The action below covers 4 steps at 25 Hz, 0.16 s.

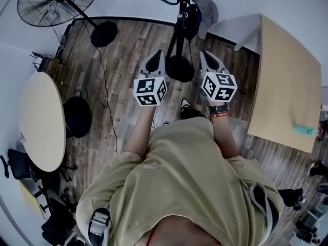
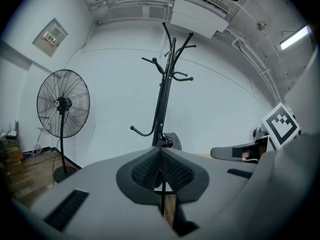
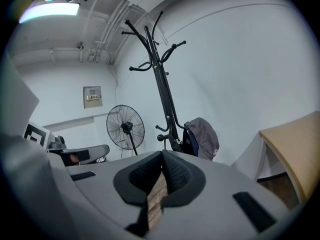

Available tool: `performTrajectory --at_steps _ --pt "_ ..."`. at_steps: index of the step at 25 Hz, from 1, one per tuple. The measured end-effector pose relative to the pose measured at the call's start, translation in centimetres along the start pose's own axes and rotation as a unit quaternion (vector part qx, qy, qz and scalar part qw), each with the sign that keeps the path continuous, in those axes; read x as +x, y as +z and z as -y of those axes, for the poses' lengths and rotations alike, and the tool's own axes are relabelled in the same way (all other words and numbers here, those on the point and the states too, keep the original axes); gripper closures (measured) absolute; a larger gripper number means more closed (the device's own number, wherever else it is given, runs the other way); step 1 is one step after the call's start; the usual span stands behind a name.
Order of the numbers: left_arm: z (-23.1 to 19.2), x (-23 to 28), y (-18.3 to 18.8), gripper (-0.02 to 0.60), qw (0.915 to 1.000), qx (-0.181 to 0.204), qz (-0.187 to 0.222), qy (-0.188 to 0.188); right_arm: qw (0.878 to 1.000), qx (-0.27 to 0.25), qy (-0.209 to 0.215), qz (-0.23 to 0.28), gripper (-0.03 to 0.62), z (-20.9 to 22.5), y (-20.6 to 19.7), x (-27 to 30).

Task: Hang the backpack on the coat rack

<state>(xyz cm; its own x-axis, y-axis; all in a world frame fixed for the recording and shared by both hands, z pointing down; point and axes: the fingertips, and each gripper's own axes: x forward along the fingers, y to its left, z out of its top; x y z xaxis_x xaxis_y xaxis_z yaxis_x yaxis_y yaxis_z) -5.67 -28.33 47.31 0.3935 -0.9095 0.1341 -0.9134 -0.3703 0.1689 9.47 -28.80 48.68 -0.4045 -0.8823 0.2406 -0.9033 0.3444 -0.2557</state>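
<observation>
Wood-plank floor seen from above, with a pale rectangular table (image 1: 287,86) at the right and a round table (image 1: 41,122) at the left. A pedestal fan (image 1: 56,1) stands near the far wall. The black coat rack (image 3: 162,94) rises straight ahead of both grippers, its pole and curved hooks set against the white wall. The grey backpack (image 3: 200,138) is on the rack, hung low against the pole on the side towards the rectangular table. A small panel (image 3: 92,97) on the wall carries print too small to read, and no brand or label is legible elsewhere. The only markings are the black-and-white square patterns on the grippers' cubes (image 1: 150,90). The left gripper (image 2: 161,151) has its ribbed pads pressed together at the tip, with nothing between them. The right gripper (image 3: 162,156) is likewise closed and empty. Both point towards the rack, well apart from it.
</observation>
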Motion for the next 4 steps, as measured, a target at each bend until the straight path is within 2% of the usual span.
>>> performTrajectory --at_steps 4 --pt "-0.8 3.4 -3.0 0.557 0.9993 -0.003 -0.034 0.011 1.000 0.002 0.007 -0.022 0.579 2.1 -1.3 2.6"
